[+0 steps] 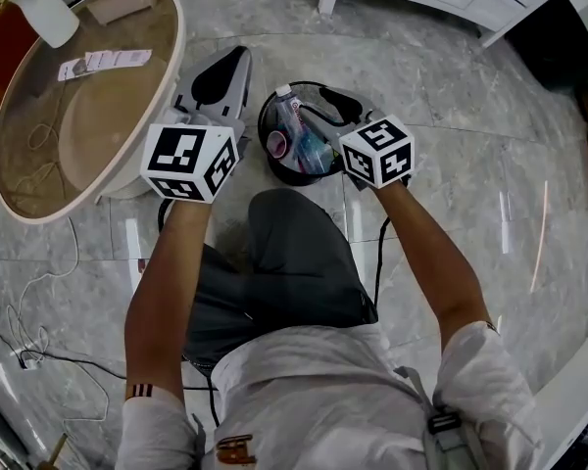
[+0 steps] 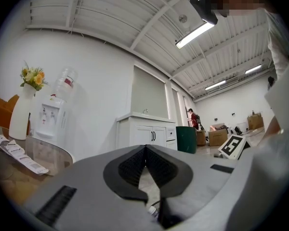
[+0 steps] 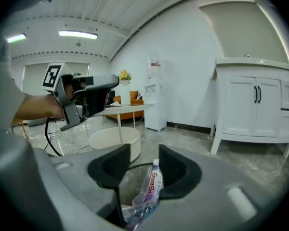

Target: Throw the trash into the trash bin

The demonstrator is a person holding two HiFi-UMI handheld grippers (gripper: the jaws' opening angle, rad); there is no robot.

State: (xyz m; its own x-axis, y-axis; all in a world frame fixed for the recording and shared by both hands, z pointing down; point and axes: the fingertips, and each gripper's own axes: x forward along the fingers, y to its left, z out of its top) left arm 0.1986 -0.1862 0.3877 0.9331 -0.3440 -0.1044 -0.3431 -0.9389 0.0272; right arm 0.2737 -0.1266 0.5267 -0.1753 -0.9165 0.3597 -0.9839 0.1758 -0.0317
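Over the round black plastic trash bin, the right gripper has its jaws apart above the clear plastic bottle lying inside, so it should lift straight out without snagging it, while the left gripper, left of the bin, is closed and empty

**Right gripper over the bin, left gripper beside it**

The right gripper reaches over the trash bin and tilts down toward its opening, with its jaws standing apart. The left gripper is held just left of the bin, roughly level, with its jaw tips pressed together. The left forearm and right forearm are bare and stretch forward toward the bin.
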